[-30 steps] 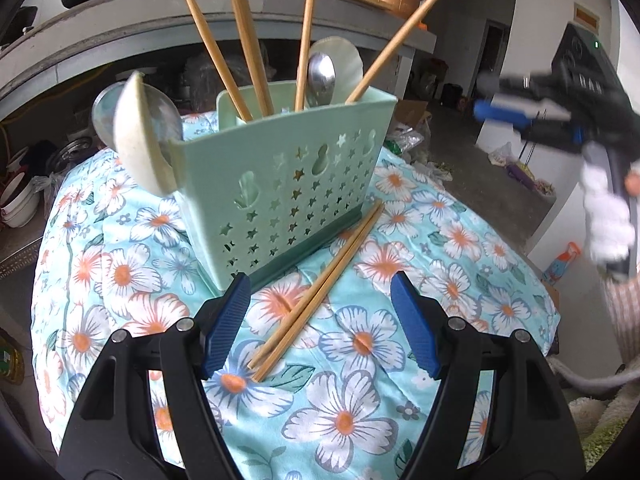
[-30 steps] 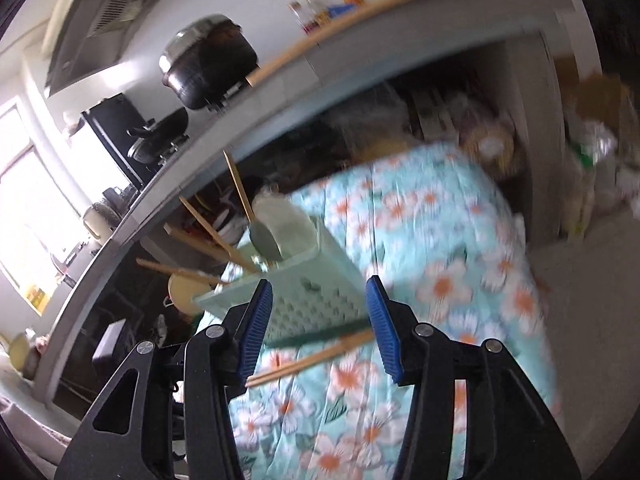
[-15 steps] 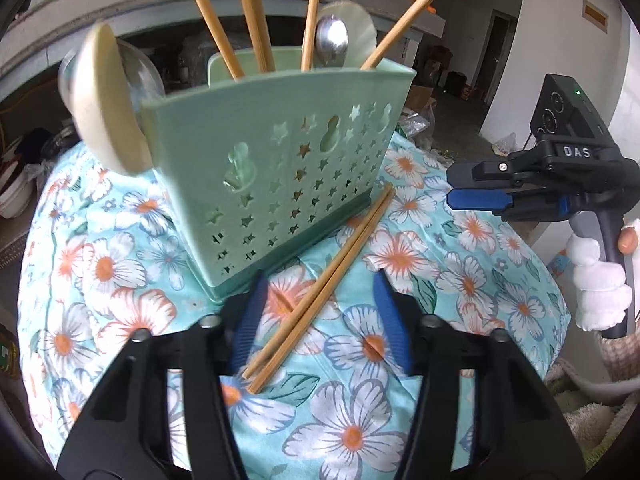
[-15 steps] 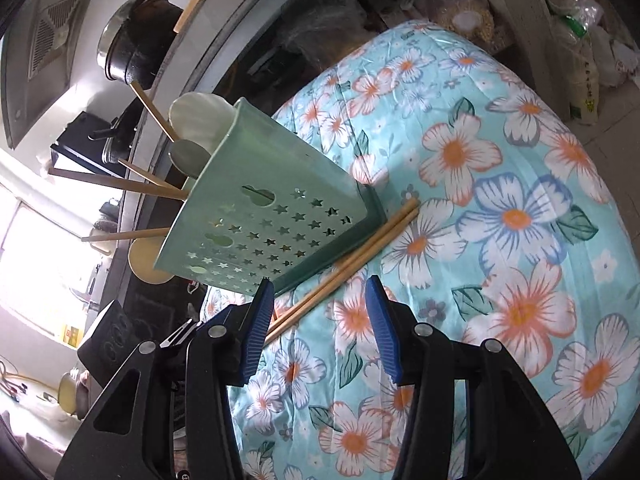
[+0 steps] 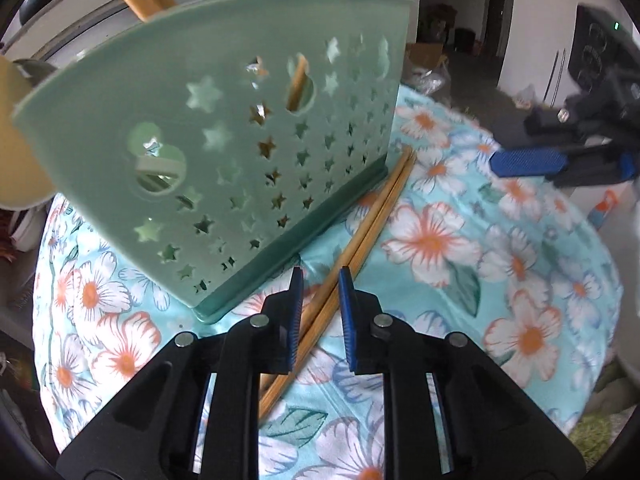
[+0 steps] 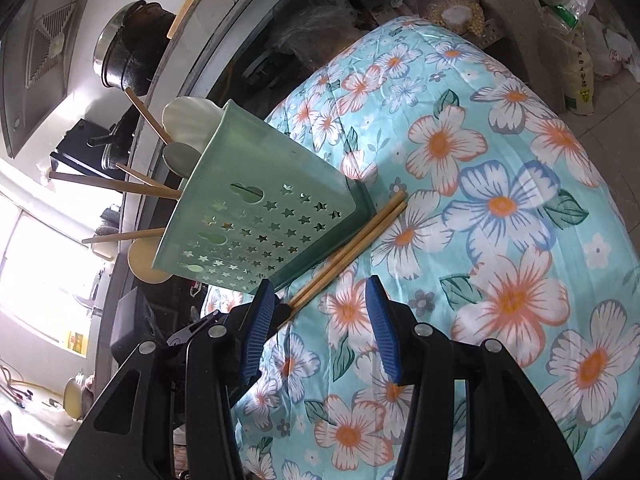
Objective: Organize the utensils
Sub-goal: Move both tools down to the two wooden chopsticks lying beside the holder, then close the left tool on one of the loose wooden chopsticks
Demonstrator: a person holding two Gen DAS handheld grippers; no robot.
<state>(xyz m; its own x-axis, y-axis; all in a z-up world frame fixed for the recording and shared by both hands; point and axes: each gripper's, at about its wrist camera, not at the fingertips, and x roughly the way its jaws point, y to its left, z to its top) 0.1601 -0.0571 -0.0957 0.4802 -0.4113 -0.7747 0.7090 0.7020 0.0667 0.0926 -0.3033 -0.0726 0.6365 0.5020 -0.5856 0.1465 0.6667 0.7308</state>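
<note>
A green utensil holder (image 5: 240, 132) with star cut-outs stands on the floral cloth (image 5: 500, 280) and holds several chopsticks and spoons. A pair of wooden chopsticks (image 5: 372, 228) lies on the cloth along its base. My left gripper (image 5: 320, 304) has its jaws narrowed around the near end of this pair, a small gap still showing. My right gripper (image 6: 320, 320) is open above the cloth, beside the chopsticks (image 6: 352, 248) and the holder (image 6: 256, 216). The right gripper also shows in the left wrist view (image 5: 532, 162).
A grey counter (image 6: 240, 20) with a black pot (image 6: 128, 52) runs behind the holder. Bags and clutter (image 6: 460, 8) sit under the counter past the cloth's far edge. The cloth drops away at its right edge (image 5: 600, 340).
My left gripper has moved forward and down over the lying chopsticks and its jaws have narrowed around them. My right gripper has swung down toward the cloth.
</note>
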